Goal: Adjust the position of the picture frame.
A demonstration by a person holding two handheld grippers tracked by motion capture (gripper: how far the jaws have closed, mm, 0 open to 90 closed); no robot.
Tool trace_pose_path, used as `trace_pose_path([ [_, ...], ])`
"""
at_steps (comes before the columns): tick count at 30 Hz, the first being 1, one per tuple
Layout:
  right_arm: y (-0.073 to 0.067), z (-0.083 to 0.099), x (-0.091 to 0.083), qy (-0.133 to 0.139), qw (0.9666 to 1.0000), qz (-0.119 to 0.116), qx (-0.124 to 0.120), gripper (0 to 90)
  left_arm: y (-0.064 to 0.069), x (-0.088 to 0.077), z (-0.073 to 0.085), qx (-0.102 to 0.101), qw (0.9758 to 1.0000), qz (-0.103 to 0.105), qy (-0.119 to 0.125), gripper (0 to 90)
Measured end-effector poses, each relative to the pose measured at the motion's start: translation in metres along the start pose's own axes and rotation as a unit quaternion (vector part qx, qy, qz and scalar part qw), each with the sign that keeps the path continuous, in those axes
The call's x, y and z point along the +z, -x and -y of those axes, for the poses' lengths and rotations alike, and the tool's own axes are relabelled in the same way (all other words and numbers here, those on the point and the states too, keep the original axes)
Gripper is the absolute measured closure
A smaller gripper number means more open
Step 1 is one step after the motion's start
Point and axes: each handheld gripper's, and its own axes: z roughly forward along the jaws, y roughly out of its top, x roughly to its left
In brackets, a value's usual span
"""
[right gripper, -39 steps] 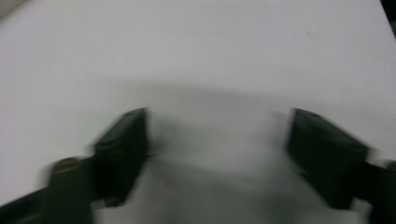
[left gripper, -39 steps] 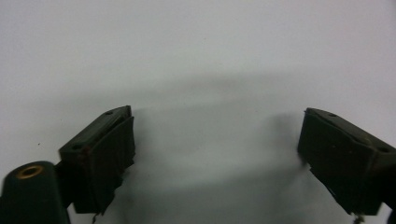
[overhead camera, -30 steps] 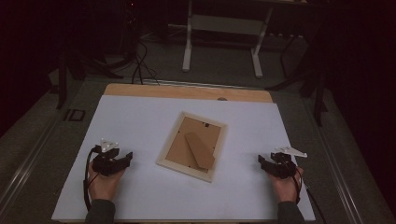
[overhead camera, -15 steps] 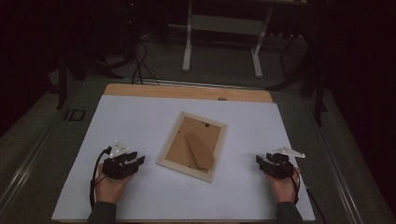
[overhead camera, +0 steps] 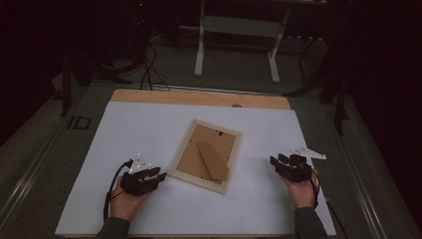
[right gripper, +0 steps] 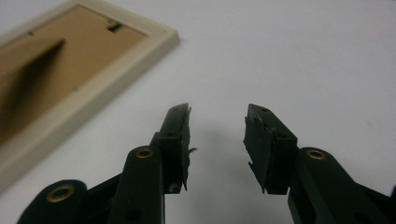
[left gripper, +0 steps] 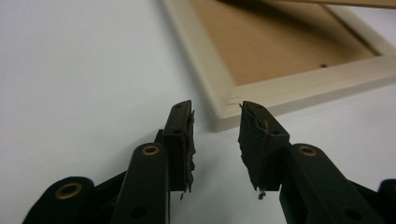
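Near the middle of the white worktop lies a pale wooden picture frame, face down and turned at a slant, its brown backing board upward. A cardboard easel stand lies flat along that backing, running toward the frame's near right part. In the frame's recess sit only the backing and the stand.

Just beside the frame's near left corner is the left claw, held in a hand that comes in from the bottom edge. In the left gripper view this claw points straight at that corner of the frame, which lies just past the tips and apart from them. Its jaws have just been closing and now stand at a middling gap with nothing between them.

Well apart on the frame's right side, the right claw hovers over bare white surface. In the right gripper view, the right claw shows a gap a little wider than the left one's, also after closing, and holds nothing; the frame lies off to its upper left.

Open white surface surrounds the frame on all four sides, broadest toward the far left corner. A strip of bare wood shows along the worktop's far edge.
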Motion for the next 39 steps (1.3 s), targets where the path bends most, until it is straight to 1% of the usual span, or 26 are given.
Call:
trace_pose_path([
  [2, -0.003, -0.006, 0.002, 0.001, 1.0, -0.008, -0.002, 59.7, 0.001, 0.0, 0.0, 0.002, 1.0, 0.005, 0.0, 65.7],
  [7, -0.007, -0.019, 0.008, 0.004, 0.9997, -0.021, -0.011, 59.9, 0.001, 0.001, 0.0, -0.007, 0.9999, 0.01, -0.008, 67.9],
  [8, -0.007, -0.019, 0.008, 0.004, 0.9997, -0.021, -0.011, 59.9, 0.001, 0.001, 0.0, -0.007, 0.9999, 0.01, -0.008, 68.0],
  [10, -0.008, -0.027, 0.013, 0.008, 0.9995, -0.03, -0.007, 61.0, 0.001, 0.003, 0.0, -0.013, 0.9998, 0.01, -0.011, 68.0],
  [15, -0.009, -0.037, 0.026, 0.008, 0.9992, -0.039, -0.001, 62.1, 0.001, 0.006, 0.0, -0.018, 0.9996, 0.019, -0.011, 67.9],
  [19, -0.01, -0.042, 0.036, 0.004, 0.9992, -0.041, -0.002, 62.6, 0.002, 0.008, 0.0, -0.015, 0.9995, 0.022, -0.013, 67.4],
  [21, -0.01, -0.044, 0.039, 0.004, 0.9992, -0.041, -0.002, 63.0, 0.002, 0.008, 0.0, -0.015, 0.9995, 0.022, -0.013, 67.3],
  [22, -0.009, -0.047, 0.043, 0.005, 0.999, -0.044, -0.002, 64.9, 0.003, 0.008, 0.0, -0.011, 0.9995, 0.026, -0.016, 67.2],
  [25, -0.008, -0.051, 0.048, 0.003, 0.9989, -0.048, 0.001, 68.8, 0.006, 0.009, 0.0, -0.005, 0.9995, 0.026, -0.015, 66.7],
  [26, -0.008, -0.051, 0.048, 0.003, 0.9989, -0.048, 0.001, 68.8, 0.006, 0.009, 0.0, -0.005, 0.9995, 0.026, -0.015, 66.4],
  [27, -0.008, -0.055, 0.052, 0.003, 0.9987, -0.05, 0.001, 70.1, 0.006, 0.01, 0.0, -0.005, 0.9995, 0.028, -0.015, 66.2],
  [32, -0.008, -0.06, 0.06, -0.002, 0.9986, -0.052, 0.004, 71.5, 0.007, 0.012, 0.0, -0.001, 0.9994, 0.028, -0.02, 66.0],
  [33, -0.01, -0.063, 0.065, -0.006, 0.9986, -0.052, 0.003, 72.8, 0.007, 0.013, 0.0, -0.002, 0.9994, 0.029, -0.021, 65.9],
  [36, -0.011, -0.064, 0.069, -0.008, 0.9986, -0.052, 0.003, 73.3, 0.006, 0.015, 0.0, -0.003, 0.9993, 0.03, -0.022, 65.8],
  [39, -0.017, -0.068, 0.076, -0.009, 0.9985, -0.054, 0.0, 74.1, 0.006, 0.017, 0.001, -0.004, 0.9991, 0.03, -0.032, 65.8],
])
